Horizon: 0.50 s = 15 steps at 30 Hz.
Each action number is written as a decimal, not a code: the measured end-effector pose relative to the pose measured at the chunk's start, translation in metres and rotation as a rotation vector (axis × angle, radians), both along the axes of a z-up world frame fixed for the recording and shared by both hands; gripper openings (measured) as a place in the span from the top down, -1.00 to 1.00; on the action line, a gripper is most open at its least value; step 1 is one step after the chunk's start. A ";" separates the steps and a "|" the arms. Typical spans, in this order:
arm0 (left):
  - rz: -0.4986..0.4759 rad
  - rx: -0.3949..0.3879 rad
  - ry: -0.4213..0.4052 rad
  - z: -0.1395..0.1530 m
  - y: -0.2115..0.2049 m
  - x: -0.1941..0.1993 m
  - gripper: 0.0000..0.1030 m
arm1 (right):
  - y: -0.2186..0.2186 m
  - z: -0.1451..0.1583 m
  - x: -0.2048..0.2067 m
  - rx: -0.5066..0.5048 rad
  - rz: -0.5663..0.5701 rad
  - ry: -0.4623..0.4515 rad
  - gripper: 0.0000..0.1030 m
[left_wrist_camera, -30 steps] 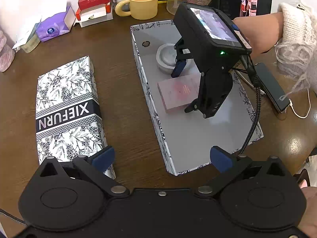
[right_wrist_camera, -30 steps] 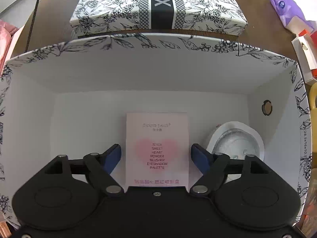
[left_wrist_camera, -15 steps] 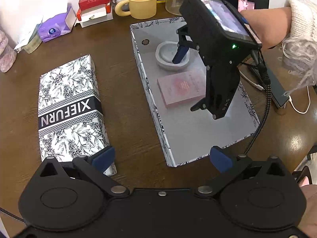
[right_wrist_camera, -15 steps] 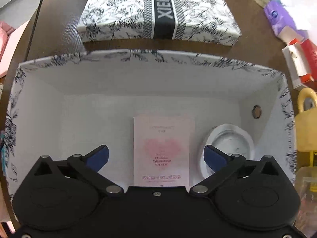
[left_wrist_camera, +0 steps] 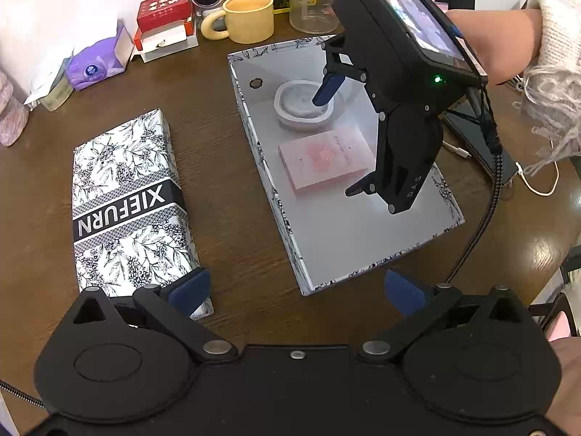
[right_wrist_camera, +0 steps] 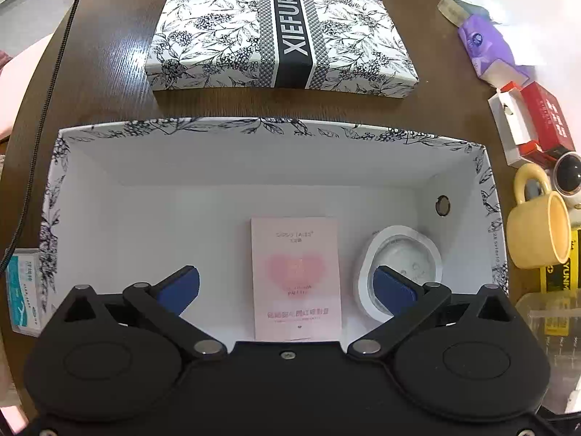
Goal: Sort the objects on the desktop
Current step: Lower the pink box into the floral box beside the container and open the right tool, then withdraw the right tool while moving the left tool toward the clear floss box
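The right gripper (right_wrist_camera: 287, 287), jaws wide apart and empty, hangs over the pink eyeshadow palette (right_wrist_camera: 297, 276) lying lengthwise between them in the open box (right_wrist_camera: 254, 152).

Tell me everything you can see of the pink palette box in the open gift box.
The pink palette box is a flat rectangular carton, pale pink with a darker pink heart and small print on its face. It lies flat, face up, on the white floor of the open gift box, beside a round white dish. The right gripper hangs above it, open, not touching.

Pink rectangular palette box (right_wrist_camera: 296, 276) and round white dish (right_wrist_camera: 401, 261) side by side inside open floral-print cardboard box (right_wrist_camera: 254, 152); matching lid (right_wrist_camera: 283, 36) beside it on brown wooden bench (left_wrist_camera: 218, 167).
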State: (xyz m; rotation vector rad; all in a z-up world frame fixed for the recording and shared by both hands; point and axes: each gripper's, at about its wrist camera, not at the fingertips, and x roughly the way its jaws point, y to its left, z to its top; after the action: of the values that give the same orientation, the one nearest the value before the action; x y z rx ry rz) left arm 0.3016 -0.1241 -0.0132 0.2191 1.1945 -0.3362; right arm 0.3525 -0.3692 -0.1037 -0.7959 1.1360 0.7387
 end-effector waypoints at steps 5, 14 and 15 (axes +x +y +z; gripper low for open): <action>-0.012 0.002 -0.009 0.003 0.001 -0.006 -1.00 | 0.002 0.011 -0.007 0.000 -0.020 -0.022 -1.00; -0.046 0.012 -0.030 0.010 0.002 -0.019 -1.00 | 0.004 0.030 -0.024 0.011 -0.067 -0.062 -1.00; -0.051 0.014 -0.034 0.012 0.002 -0.020 -1.00 | 0.005 0.032 -0.026 0.012 -0.072 -0.065 -1.00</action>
State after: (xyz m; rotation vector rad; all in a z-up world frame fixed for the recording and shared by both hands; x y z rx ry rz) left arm 0.2811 -0.1221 -0.0016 0.2663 1.1595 -0.3673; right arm 0.3264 -0.3644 -0.0722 -0.7600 1.0947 0.6549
